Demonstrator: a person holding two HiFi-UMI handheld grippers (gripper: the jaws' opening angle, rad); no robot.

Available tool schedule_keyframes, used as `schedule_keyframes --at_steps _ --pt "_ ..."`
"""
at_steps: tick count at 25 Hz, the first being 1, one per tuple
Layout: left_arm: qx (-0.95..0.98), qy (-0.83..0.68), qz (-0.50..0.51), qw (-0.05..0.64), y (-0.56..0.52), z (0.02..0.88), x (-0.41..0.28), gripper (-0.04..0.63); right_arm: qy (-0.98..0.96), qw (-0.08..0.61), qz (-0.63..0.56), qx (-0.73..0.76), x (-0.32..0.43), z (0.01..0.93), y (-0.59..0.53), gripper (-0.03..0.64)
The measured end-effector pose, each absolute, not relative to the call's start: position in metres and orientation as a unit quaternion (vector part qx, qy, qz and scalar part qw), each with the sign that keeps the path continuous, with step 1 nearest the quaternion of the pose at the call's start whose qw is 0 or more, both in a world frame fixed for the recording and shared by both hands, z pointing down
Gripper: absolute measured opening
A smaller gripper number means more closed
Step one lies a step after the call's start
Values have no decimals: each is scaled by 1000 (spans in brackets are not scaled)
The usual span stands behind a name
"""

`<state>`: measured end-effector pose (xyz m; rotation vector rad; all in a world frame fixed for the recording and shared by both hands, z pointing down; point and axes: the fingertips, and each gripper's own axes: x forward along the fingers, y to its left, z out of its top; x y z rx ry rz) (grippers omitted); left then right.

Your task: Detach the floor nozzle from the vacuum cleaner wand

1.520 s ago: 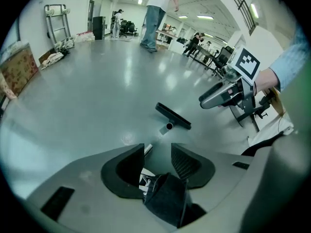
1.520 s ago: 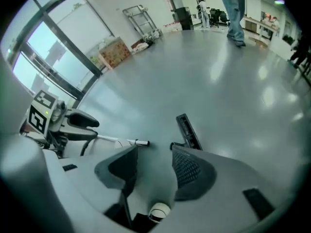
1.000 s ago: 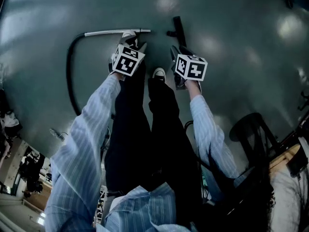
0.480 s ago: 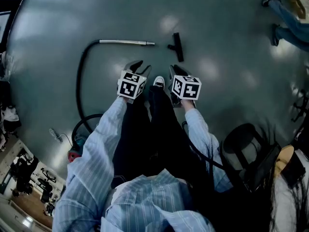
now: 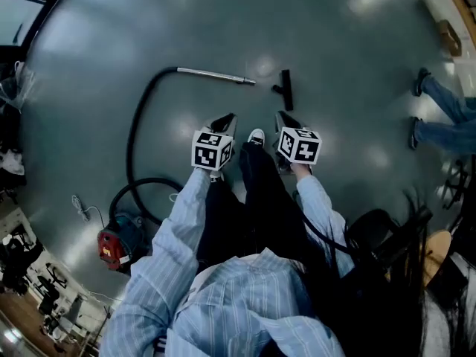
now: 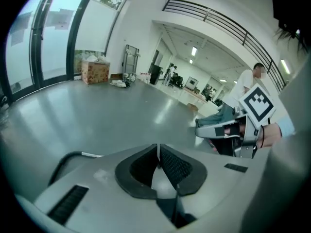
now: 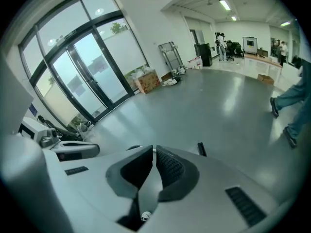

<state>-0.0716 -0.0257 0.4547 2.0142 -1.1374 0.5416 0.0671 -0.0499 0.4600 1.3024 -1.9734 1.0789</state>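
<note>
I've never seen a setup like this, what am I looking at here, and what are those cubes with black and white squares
A person holds a two-jaw tool in each hand; the patterned cubes are part of those tools. The top-down picture comes from a camera on the person's head, showing the left tool and right tool above the legs. The other two come from cameras riding on each tool, looking along its jaws. On the grey floor lie a metal wand on its black hose and, apart from its end, the black floor nozzle; the red vacuum cleaner stands lower left. Nothing is held: the left tool's jaws are closing on nothing, the right tool's are shut and empty.
</note>
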Motion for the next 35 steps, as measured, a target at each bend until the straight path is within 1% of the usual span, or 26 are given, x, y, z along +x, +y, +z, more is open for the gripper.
schedule_keyframes --at_steps 4,7,11,16,22,25,31,35 --pt "770 -486 154 383 19 414 -138 18 -733 264 394 488 27 442 0 21" --pt "770 -495 130 382 61 389 -169 18 -733 248 400 492 1 424 39 21" --pt "793 -476 138 355 120 364 -175 18 -731 219 406 503 -21 397 87 21" --pt "818 -436 157 341 193 364 -179 18 -738 193 397 511 -54 375 155 21" --pt "838 -396 155 344 238 351 -158 18 -749 191 381 507 -59 356 215 21" --pt "851 -373 153 335 256 337 -136 18 -745 193 372 519 -40 341 241 21" --pt "881 -340 156 288 298 307 -90 18 -750 180 357 528 6 325 285 21" --pt "880 -348 157 282 325 297 -68 18 -755 181 352 523 31 314 311 21"
